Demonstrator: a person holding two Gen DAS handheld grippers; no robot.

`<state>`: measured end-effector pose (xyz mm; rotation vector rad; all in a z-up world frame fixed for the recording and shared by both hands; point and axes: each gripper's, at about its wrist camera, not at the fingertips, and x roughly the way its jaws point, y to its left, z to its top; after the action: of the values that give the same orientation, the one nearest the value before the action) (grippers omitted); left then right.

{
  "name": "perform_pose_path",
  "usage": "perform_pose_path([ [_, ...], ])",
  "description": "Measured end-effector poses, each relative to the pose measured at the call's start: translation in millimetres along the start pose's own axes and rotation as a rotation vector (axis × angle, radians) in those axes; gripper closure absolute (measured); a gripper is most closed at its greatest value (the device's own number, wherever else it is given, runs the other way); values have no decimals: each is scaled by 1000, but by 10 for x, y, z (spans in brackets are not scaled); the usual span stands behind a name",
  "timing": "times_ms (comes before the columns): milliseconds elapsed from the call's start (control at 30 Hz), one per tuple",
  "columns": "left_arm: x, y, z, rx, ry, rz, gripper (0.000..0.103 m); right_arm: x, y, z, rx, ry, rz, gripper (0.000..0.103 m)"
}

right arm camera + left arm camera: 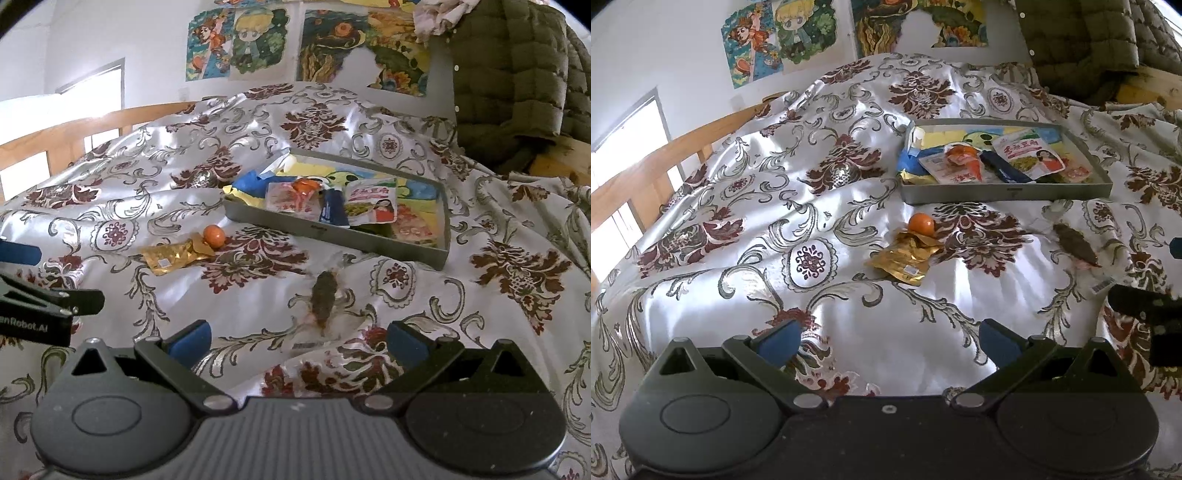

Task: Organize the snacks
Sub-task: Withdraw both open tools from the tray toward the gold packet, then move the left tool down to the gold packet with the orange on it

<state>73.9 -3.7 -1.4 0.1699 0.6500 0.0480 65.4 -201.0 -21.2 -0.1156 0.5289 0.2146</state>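
A grey tray (1004, 194) (332, 230) on the patterned bedspread holds several snack packets. In front of it lie a small orange ball-shaped snack (921, 223) (214, 235), a gold foil packet (905, 258) (173, 256) and a clear packet with a brown snack (1075, 245) (324, 295). My left gripper (888, 341) is open and empty, well short of the gold packet. My right gripper (299, 341) is open and empty, with the brown snack packet just ahead between its fingers. Each gripper shows at the edge of the other's view.
The satin bedspread (738, 221) is wrinkled and slopes up to the wall with posters (240, 44). A wooden bed rail (665, 155) runs on the left. A green quilted jacket (517, 85) hangs at the back right.
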Motion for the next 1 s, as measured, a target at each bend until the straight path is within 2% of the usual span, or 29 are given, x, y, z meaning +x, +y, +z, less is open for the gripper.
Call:
perform_pose_path([
  [433, 171, 37, 156, 37, 8, 8, 1, 75, 19, 23, 7, -10, 30, 0],
  [1000, 689, 101, 444, 98, 18, -6, 1, 374, 187, 64, -64, -14, 184, 0],
])
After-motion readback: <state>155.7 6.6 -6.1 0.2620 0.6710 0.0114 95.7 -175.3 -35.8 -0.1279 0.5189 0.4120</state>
